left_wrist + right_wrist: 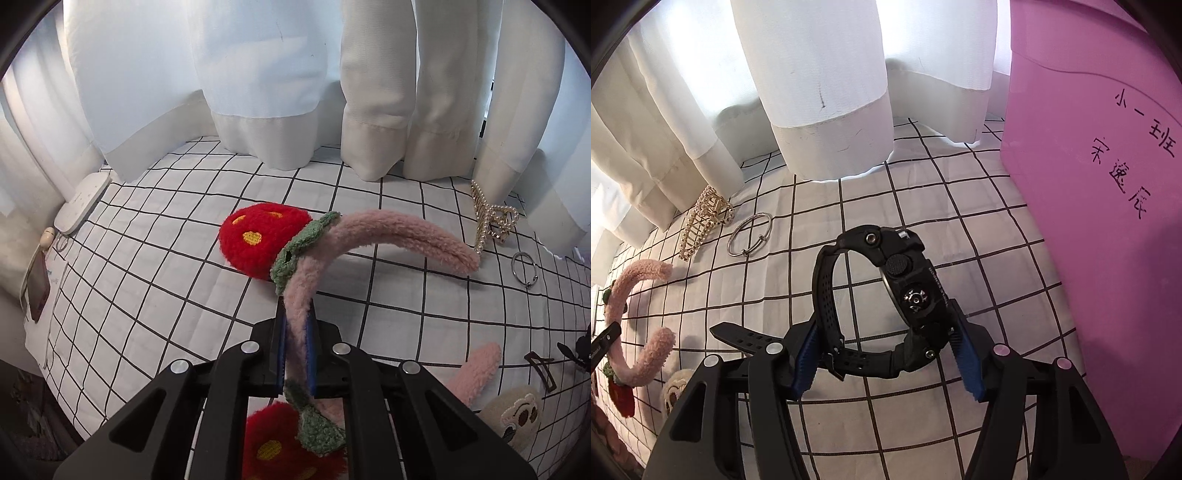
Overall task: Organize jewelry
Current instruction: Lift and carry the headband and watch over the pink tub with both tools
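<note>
Right now my left hand-held gripper (295,347) is clamped narrow on a pink fuzzy headband (369,232), its blue pads pressed against the band near the bottom centre of the left wrist view. From there the headband arches up to the middle of the frame and curves off to the right, with a red strawberry plush (258,240) and green leaves at centre; a second strawberry (273,443) hangs below the jaws at the bottom edge.

At the right edge I see a pearl hair claw (491,218) just in front of the white curtain (258,74), and a metal ring bracelet (524,269) near it, both on the checked cloth (166,240) of the tabletop. Lower right shows a beige bear-face plush (517,417) and a brown clip (539,369). A white device (83,203) sits at the upper left.

On the right wrist view, my right hand-held gripper (886,354) stands at middling width, its jaws closed on a black watch (886,295): one pad on the strap, the other on the case, at centre frame. A pink box (1108,221) with handwritten characters fills the right side. The hair claw (701,218) and bracelet (750,234) lie at centre left, apart from each other, and the headband (639,314) shows at the lower left edge.
</note>
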`<state>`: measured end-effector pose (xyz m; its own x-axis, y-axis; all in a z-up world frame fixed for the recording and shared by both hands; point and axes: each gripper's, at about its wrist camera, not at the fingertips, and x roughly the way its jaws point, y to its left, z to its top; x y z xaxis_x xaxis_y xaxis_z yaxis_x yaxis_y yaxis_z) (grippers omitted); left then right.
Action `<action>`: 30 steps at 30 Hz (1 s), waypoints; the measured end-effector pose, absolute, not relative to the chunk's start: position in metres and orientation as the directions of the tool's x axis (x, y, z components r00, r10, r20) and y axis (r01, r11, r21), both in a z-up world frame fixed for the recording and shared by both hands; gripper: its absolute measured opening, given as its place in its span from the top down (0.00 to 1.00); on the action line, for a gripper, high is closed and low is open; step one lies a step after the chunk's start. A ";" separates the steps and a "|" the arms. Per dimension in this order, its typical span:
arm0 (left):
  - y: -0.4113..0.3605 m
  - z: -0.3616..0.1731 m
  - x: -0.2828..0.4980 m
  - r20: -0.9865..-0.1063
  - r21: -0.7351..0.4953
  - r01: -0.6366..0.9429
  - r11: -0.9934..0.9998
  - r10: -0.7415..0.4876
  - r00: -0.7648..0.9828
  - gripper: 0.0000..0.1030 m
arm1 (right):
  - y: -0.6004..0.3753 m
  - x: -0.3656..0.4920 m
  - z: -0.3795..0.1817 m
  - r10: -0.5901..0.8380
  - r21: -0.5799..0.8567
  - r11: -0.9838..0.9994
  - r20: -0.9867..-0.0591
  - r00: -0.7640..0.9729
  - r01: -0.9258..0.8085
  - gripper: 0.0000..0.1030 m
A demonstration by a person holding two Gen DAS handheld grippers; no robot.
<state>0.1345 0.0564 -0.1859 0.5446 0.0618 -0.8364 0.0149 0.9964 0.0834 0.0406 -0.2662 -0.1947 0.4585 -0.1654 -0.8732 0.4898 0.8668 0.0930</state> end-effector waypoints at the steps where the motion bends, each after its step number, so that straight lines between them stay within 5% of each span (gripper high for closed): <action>1: 0.057 -0.183 0.133 -0.834 0.082 0.018 0.996 0.059 0.549 0.92 | -0.265 0.040 -0.192 -0.161 0.100 0.867 -0.871 0.464 0.487 0.42; 30: 0.033 -0.098 0.097 -0.754 0.062 0.114 0.992 -0.028 0.656 0.92 | -0.243 0.018 -0.088 -0.161 0.145 0.906 -0.751 0.640 0.398 0.42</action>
